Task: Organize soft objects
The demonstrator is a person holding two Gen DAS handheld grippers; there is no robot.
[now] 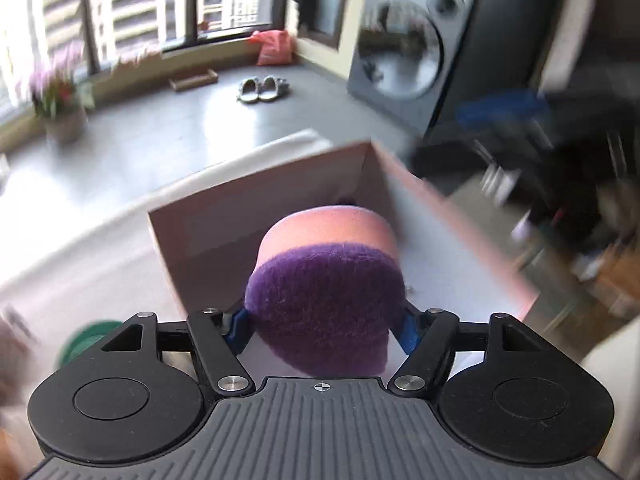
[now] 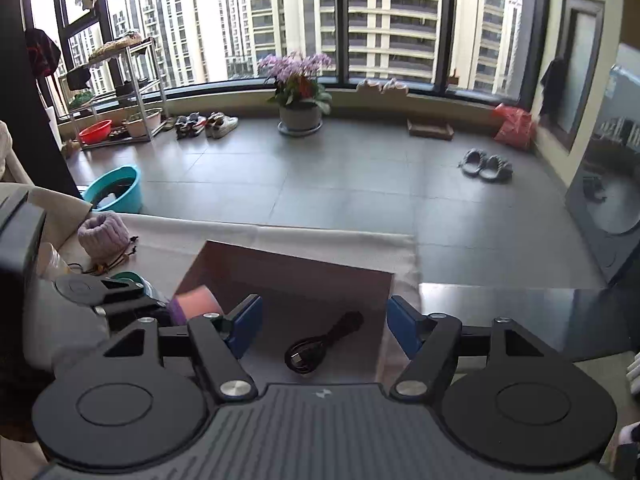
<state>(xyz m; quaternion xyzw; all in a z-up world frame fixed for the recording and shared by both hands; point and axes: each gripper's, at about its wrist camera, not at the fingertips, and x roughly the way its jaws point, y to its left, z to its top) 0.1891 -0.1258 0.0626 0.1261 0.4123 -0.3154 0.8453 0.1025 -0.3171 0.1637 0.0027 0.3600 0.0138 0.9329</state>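
Left wrist view: the left tool is clamped on a soft pad, purple fuzzy face toward the camera and pink foam body pointing away along the fingers. The pad hangs over the open pink box, whose cavity lies directly ahead of and below it; the near wall of the box sits just beyond the blue fingertips. The background is blurred. Right wrist view: the right tool stands open and empty, its blue fingers spread wide above the near part of the same box, which rests on a cloth-covered counter. A coiled black cable lies on the box floor, its long axis running diagonally between the fingers. The left tool enters over the box's left edge with the pad in its grip. A lilac knitted pouch lies on the counter, well left of the box. Judged from this, the left tool is nearer the drop, and release requires only a short descent into the box.
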